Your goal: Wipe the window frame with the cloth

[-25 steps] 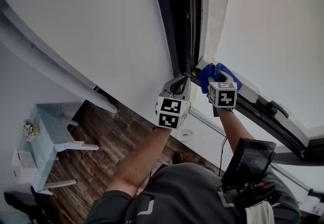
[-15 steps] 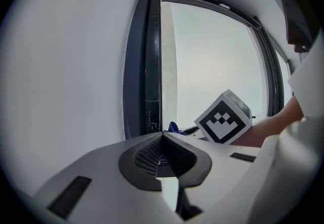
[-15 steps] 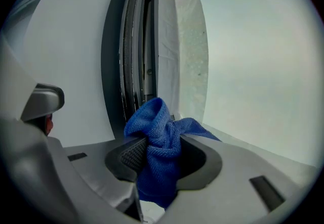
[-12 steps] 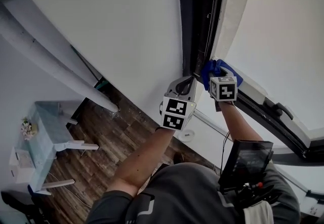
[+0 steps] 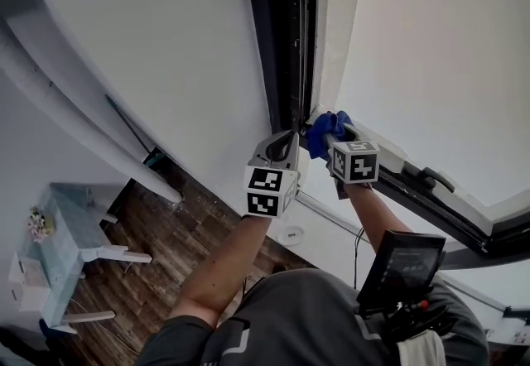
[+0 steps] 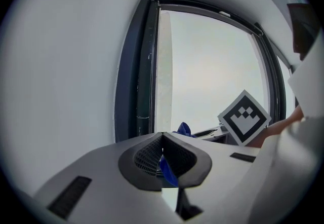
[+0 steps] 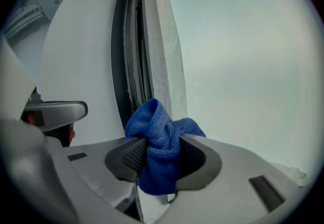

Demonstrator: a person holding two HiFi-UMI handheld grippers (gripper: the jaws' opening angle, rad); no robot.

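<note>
One blue cloth sits bunched and clamped in the jaws of the right gripper, at the lower corner of the dark window frame. Just beside it, the left gripper has its jaws together. A blue sliver behind their tips is possibly cloth.

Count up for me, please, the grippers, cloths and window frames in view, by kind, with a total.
Grippers: 2 (left gripper, right gripper)
Blue cloth: 1
Window frame: 1
Total: 4
</note>
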